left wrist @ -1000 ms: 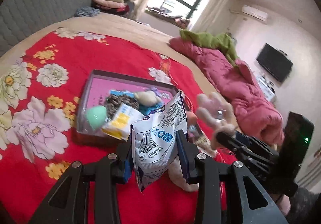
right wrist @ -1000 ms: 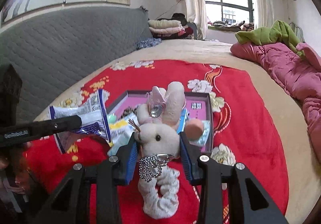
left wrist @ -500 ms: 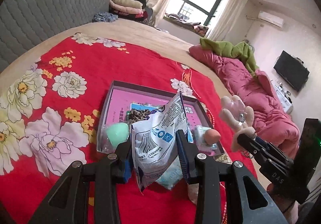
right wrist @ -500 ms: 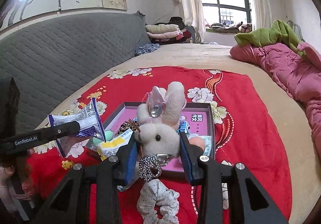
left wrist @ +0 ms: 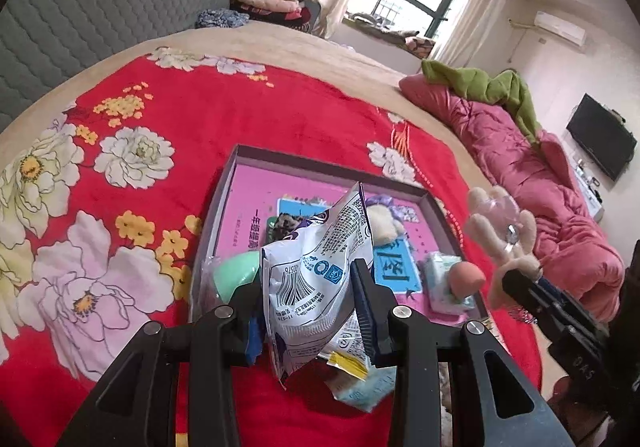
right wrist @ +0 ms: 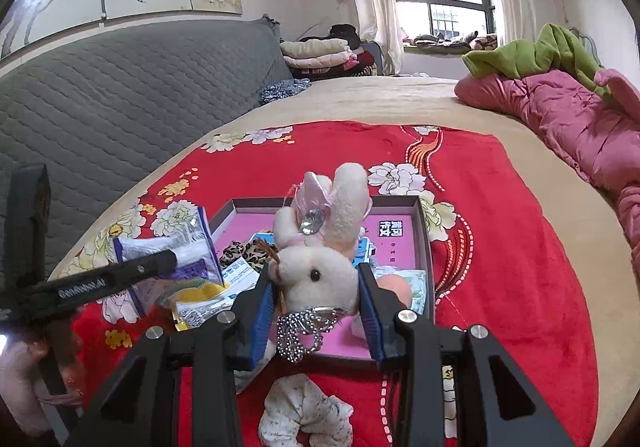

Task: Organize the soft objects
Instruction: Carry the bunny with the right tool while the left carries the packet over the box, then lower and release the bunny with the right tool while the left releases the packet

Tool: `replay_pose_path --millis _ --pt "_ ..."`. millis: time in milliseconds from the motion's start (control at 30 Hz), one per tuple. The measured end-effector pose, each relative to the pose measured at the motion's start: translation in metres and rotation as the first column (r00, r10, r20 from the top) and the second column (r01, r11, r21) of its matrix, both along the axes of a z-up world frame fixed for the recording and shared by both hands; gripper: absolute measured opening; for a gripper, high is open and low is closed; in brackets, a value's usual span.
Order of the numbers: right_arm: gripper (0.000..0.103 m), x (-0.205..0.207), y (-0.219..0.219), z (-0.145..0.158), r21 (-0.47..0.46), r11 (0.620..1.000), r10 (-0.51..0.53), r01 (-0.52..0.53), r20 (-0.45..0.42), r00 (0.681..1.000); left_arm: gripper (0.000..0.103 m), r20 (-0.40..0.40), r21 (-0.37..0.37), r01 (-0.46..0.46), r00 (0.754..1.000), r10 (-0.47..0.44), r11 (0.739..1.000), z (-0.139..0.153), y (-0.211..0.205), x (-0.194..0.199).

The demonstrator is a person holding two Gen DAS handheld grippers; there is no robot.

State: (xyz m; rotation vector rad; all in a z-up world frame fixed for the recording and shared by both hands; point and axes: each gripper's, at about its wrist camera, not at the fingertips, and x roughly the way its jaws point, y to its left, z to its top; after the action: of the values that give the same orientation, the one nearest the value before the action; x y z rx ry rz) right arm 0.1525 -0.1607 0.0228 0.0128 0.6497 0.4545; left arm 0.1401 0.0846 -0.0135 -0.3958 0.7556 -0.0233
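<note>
My left gripper (left wrist: pixel 308 287) is shut on a white and purple snack bag (left wrist: pixel 320 271), held above the near edge of a shallow box with a pink floor (left wrist: pixel 256 203). My right gripper (right wrist: pixel 318 287) is shut on a cream plush rabbit (right wrist: pixel 320 247) with a beaded bow, held above the same box (right wrist: pixel 396 207). The box holds a green egg sponge (left wrist: pixel 236 271), a leopard scrunchie (right wrist: pixel 244 251), a peach sponge (left wrist: pixel 466 277) and a tissue pack (left wrist: pixel 440 267). The rabbit (left wrist: pixel 500 239) and right gripper show at the right of the left wrist view.
A floral white scrunchie (right wrist: pixel 304 415) lies on the red flowered blanket (left wrist: pixel 200 115) before the box. A yellow and white packet (right wrist: pixel 208 295) lies at the box's near left corner. A pink quilt (right wrist: pixel 580 127) lies at the right, a grey headboard (right wrist: pixel 120 87) at the left.
Both grippers have risen and drawn back from the box, each keeping its hold. The floral scrunchie has dropped away from the rabbit onto the blanket.
</note>
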Motion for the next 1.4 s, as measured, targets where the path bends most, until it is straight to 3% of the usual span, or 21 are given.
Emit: replay_pose_path --millis 400,733,1400 --pt "0.039 0.012 0.008 -0.021 -0.023 1.000 0.006 -0.007 -0.043 0.999 0.038 -0.019 0.037 0.012 1.000 -0.011 0.999 -0.020 -0.009 0.017" --pt "0.039 0.023 0.017 -0.040 -0.065 0.998 0.014 -0.020 -0.098 0.995 0.038 -0.037 0.030 -0.041 0.998 0.042 0.999 -0.029 0.006 0.029" --pt "0.041 0.041 0.028 -0.066 -0.118 0.993 0.009 -0.031 -0.182 0.983 0.038 -0.036 0.036 -0.033 0.999 0.034 0.999 -0.030 0.005 0.028"
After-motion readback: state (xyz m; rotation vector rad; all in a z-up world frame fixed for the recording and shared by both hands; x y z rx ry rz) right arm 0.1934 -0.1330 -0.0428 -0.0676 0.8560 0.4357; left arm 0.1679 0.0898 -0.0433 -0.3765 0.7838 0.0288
